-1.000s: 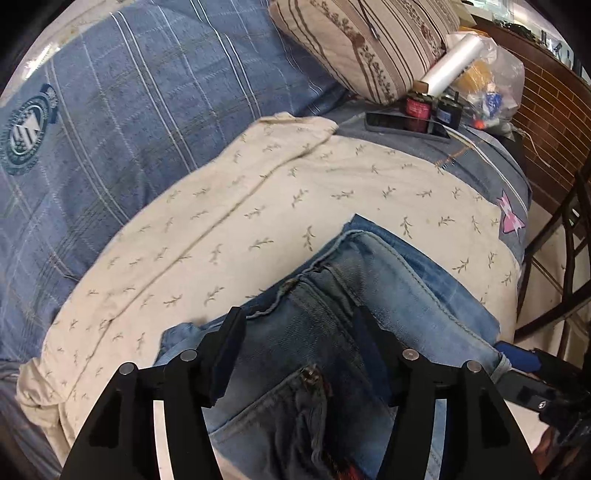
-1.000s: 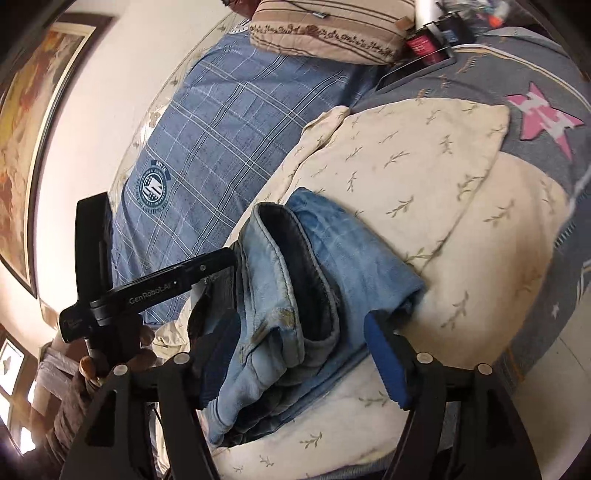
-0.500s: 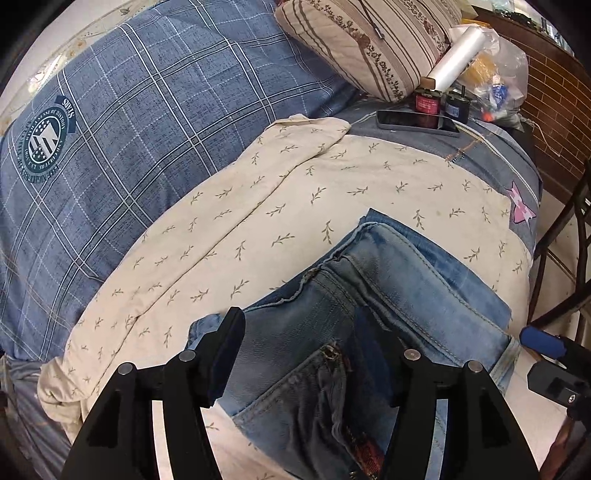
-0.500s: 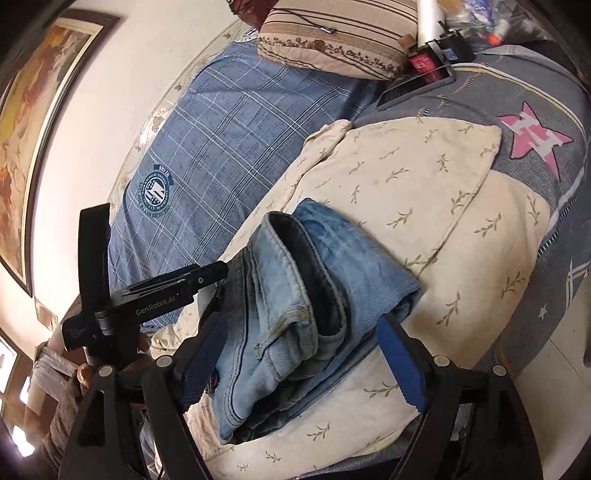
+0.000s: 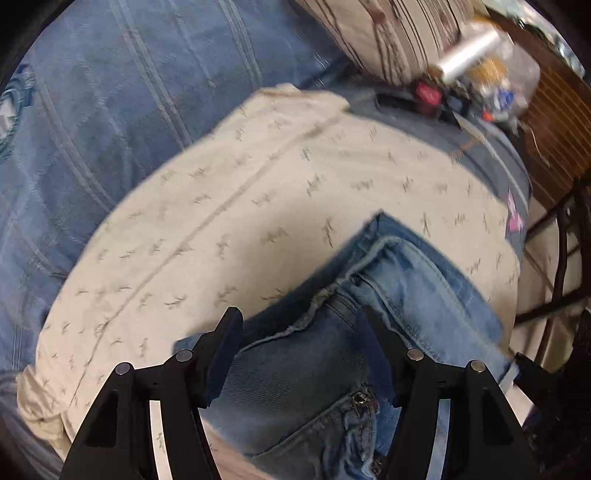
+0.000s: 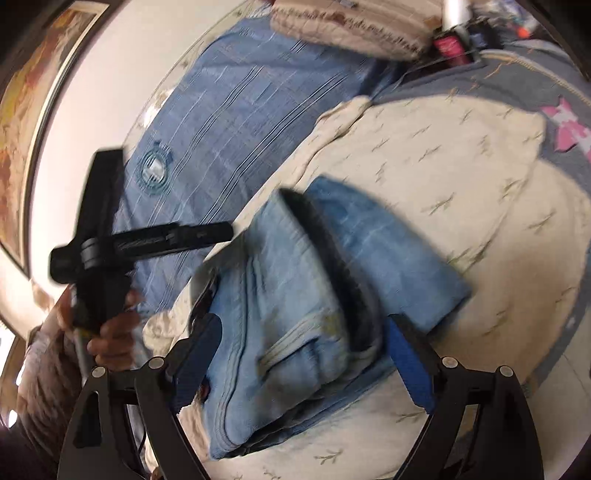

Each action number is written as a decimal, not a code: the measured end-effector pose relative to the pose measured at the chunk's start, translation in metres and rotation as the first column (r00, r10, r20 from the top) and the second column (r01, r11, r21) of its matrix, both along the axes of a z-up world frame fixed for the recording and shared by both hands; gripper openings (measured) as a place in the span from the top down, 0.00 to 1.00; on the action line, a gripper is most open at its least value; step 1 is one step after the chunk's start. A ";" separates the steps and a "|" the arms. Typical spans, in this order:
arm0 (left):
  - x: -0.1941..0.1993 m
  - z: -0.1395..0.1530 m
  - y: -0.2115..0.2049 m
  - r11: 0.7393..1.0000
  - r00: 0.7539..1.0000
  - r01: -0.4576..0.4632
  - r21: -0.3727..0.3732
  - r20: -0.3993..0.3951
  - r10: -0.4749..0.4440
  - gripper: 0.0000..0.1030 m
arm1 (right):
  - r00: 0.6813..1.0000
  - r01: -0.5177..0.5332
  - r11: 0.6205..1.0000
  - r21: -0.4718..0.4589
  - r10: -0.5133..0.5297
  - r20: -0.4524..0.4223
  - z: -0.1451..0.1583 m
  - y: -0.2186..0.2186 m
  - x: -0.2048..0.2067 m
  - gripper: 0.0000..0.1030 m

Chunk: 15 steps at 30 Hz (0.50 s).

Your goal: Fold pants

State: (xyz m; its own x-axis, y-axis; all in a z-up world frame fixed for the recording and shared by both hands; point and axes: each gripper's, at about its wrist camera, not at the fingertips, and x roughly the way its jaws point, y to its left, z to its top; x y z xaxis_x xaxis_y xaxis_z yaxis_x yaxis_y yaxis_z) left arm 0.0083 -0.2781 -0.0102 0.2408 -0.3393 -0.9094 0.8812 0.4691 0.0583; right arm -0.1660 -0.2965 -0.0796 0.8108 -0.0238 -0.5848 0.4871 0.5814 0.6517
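Lying folded into one thick bundle, a single pair of blue jeans (image 6: 306,295) is seen on a cream cloth printed with small sprigs (image 5: 229,206), which is spread over the bed; one plaid blue cover (image 5: 110,96) is seen beyond the cloth, and one striped pillow (image 5: 388,33) at the far end. Two grippers are counted. The left gripper (image 5: 301,354) is pointed steeply down over the jeans, its jaws being opened, with denim seen between the two fingers but no pad pressed on it, so nothing is grasped. The right gripper (image 6: 301,360) is held lower along the bundle, its jaws likewise being opened; the folded edge of the jeans is framed between its two blue pads (image 6: 410,369), yet neither pad is pressed against the cloth, so the bundle is released. In the right wrist view the body of the left gripper is seen at the left, gripped by one hand (image 6: 110,339). One pink star patch (image 6: 569,125) is seen on the grey bedding. Near the pillow a red can (image 5: 428,96) and a clear roll (image 5: 469,51) are made out, though both views are blurred
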 end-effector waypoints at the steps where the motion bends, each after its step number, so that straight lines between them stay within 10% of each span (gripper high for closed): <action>1: 0.003 -0.002 0.000 1.000 1.000 0.011 -0.014 -0.003 -0.011 0.34 | 1.000 -0.020 1.000 0.000 0.020 0.003 0.000 0.004 0.002 0.12; 5: 0.002 -0.025 -0.002 0.998 0.993 0.066 -0.001 -0.095 -0.066 0.26 | 0.997 -0.079 0.992 -0.094 0.080 0.004 0.004 0.016 0.005 0.15; 7: -0.006 -0.035 -0.002 0.994 0.994 0.107 0.022 -0.026 -0.107 0.26 | 0.996 -0.068 0.994 -0.084 0.064 -0.057 -0.005 0.013 0.010 0.46; 15: -0.020 0.011 0.021 0.976 0.989 0.139 -0.165 -0.026 -0.145 0.59 | 0.994 -0.082 0.990 -0.117 0.090 0.062 0.034 0.020 -0.003 0.69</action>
State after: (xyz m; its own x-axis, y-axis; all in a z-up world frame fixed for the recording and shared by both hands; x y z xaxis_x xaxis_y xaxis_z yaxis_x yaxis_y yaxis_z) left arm -0.0117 -0.2573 0.0010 0.1456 -0.5114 -0.8469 0.9397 0.3392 -0.0433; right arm -0.1689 -0.2762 -0.0456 0.8501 -0.0160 -0.5264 0.3896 0.6917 0.6081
